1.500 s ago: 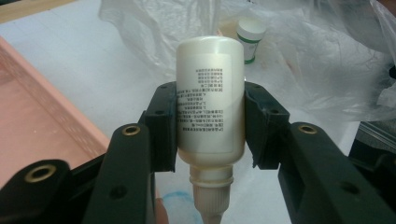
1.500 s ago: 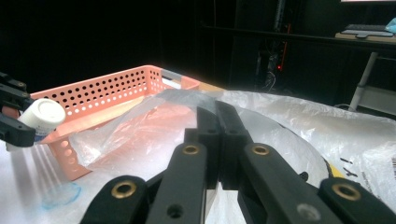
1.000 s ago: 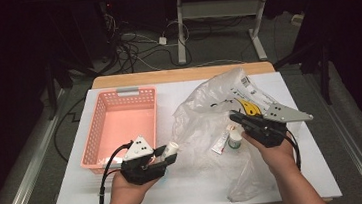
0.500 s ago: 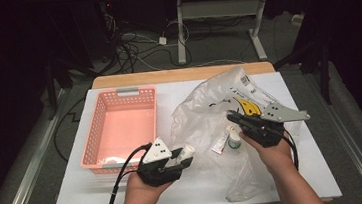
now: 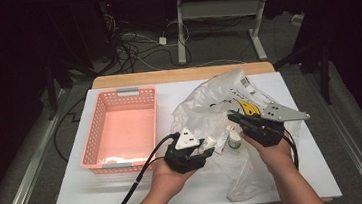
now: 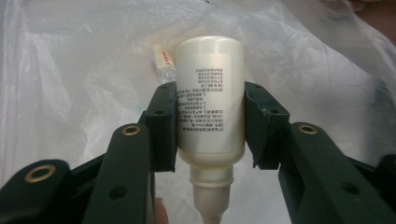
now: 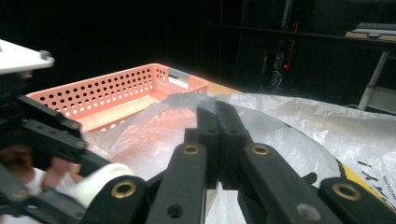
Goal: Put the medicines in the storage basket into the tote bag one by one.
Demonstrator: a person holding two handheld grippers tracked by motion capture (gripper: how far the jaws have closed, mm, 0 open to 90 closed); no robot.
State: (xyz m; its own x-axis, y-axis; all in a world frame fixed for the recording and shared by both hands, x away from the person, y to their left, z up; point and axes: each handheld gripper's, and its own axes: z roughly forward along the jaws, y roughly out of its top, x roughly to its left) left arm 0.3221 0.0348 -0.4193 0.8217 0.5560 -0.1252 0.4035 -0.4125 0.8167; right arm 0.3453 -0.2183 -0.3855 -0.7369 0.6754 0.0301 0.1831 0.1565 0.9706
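Left claw [image 6: 210,126] clamped on white bottle [image 6: 210,93]; right claw [image 7: 218,126] pinched on plastic bag [image 7: 299,126].

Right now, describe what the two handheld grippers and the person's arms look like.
Both the left gripper and the right gripper are black, each with two jaws pinned by brass-coloured rivets and a grey three-cornered plate on top. A black cable trails from each. The forearms are bare, with no sleeves in view.
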